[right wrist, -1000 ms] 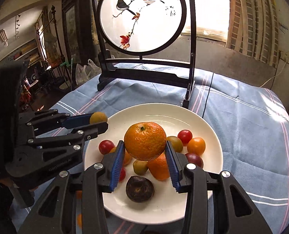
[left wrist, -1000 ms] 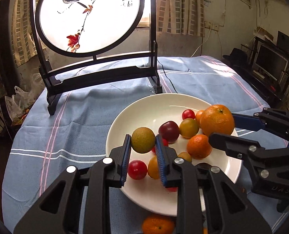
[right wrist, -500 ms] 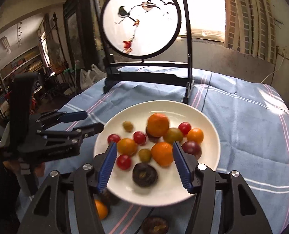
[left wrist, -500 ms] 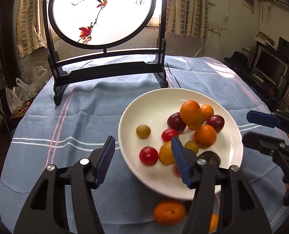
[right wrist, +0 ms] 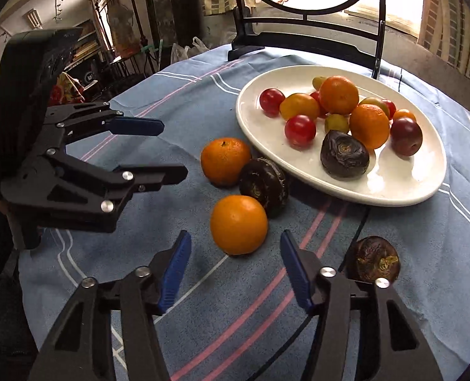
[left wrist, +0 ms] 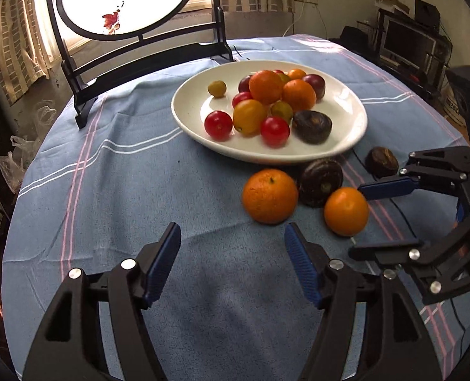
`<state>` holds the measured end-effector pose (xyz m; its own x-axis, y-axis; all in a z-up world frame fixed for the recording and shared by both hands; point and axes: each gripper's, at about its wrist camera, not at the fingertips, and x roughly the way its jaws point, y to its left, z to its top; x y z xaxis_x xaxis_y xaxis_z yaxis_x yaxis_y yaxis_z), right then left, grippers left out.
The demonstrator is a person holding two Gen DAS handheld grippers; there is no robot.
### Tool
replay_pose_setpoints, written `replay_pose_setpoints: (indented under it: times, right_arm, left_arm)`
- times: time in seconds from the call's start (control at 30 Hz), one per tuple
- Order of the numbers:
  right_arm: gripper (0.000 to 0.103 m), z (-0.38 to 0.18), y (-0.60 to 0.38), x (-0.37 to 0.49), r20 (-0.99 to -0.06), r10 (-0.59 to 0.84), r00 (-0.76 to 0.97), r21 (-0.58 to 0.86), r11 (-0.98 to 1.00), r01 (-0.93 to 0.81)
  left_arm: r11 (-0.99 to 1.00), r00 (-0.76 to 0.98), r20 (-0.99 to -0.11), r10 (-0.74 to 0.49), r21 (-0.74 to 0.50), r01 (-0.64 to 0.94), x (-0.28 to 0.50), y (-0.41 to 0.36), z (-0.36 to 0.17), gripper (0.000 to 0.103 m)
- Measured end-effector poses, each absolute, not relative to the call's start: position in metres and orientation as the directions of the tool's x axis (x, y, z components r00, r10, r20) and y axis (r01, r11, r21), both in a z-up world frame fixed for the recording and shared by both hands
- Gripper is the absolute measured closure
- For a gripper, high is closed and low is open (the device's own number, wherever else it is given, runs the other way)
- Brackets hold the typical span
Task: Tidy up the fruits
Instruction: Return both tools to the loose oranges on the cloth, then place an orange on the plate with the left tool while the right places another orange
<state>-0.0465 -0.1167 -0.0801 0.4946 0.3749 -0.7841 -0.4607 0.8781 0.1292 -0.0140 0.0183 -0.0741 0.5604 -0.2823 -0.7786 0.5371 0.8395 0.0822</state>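
Observation:
A white plate [left wrist: 343, 133] [right wrist: 393, 187] holds several tomatoes, oranges and one dark fruit. On the cloth in front of it lie two oranges [left wrist: 270, 195] [left wrist: 346, 211] and two dark fruits [left wrist: 320, 182] [left wrist: 381, 161]. In the right wrist view these are the oranges [right wrist: 225, 160] [right wrist: 238, 224] and the dark fruits [right wrist: 263, 182] [right wrist: 373, 259]. My left gripper [left wrist: 231, 247] [right wrist: 168, 147] is open and empty, just short of the nearer orange. My right gripper [right wrist: 235, 254] [left wrist: 390, 216] is open and empty, just short of the other orange.
A round painted screen on a black stand [left wrist: 133, 47] [right wrist: 308, 25] stands behind the plate on the blue striped tablecloth [left wrist: 124, 184]. The table edge curves close on the left. Furniture and a monitor [left wrist: 406, 44] stand beyond the right side.
Both grippers let go of their fruit over the plate, opened, and pulled back and down toward the near side. The loose fruits on the cloth have come into view.

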Motion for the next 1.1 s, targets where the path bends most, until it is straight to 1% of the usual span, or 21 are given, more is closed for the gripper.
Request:
replay_pose_setpoints:
  times: [0.03,0.07,0.17,0.3,0.33,0.43,0.5,0.6,0.8,1.1]
  right_arm:
    - [0.064,-0.081,-0.114,-0.045,-0.789,0.361,0.497,0.112,0.880,-0.462]
    - [0.067,-0.081,-0.113,-0.046,-0.790,0.353,0.501,0.098,0.880,-0.466]
    - [0.067,-0.079,-0.115,-0.052,-0.793,0.344,0.503,0.083,0.878,-0.471]
    - [0.067,-0.075,-0.128,-0.057,-0.788,0.346,0.509,0.097,0.887,-0.452]
    - [0.067,-0.075,-0.131,-0.058,-0.788,0.348,0.508,0.104,0.888,-0.447]
    - [0.067,-0.076,-0.138,-0.059,-0.789,0.351,0.505,0.118,0.892,-0.436]
    - [0.067,-0.079,-0.139,-0.060,-0.790,0.350,0.503,0.120,0.894,-0.433]
    - [0.067,-0.080,-0.140,-0.063,-0.790,0.351,0.502,0.121,0.893,-0.433]
    - [0.067,-0.067,-0.145,-0.073,-0.779,0.345,0.523,0.099,0.892,-0.441]
    - [0.067,0.009,-0.172,-0.050,-0.657,0.298,0.692,0.031,0.929,-0.370]
  left_arm:
    - [0.833,0.551,-0.782,-0.290,0.077,0.548,-0.014,0.016,-0.077,0.037]
    - [0.827,0.546,-0.783,-0.298,0.073,0.557,-0.014,0.013,-0.078,0.037]
    - [0.811,0.539,-0.781,-0.314,0.075,0.580,-0.009,0.001,-0.082,0.037]
    - [0.790,0.532,-0.778,-0.333,0.077,0.608,0.001,-0.014,-0.085,0.037]
    - [0.785,0.528,-0.781,-0.335,0.079,0.615,0.003,-0.016,-0.087,0.039]
    - [0.773,0.494,-0.798,-0.346,0.057,0.632,0.009,-0.018,-0.093,0.059]
    - [0.779,0.493,-0.796,-0.352,0.043,0.626,0.009,-0.017,-0.092,0.060]
    - [0.785,0.510,-0.787,-0.347,0.054,0.617,0.004,-0.014,-0.087,0.061]
    - [0.794,0.560,-0.746,-0.361,0.068,0.604,-0.011,-0.003,-0.058,0.061]
    - [0.848,0.676,-0.635,-0.373,0.062,0.527,0.016,-0.013,0.012,0.061]
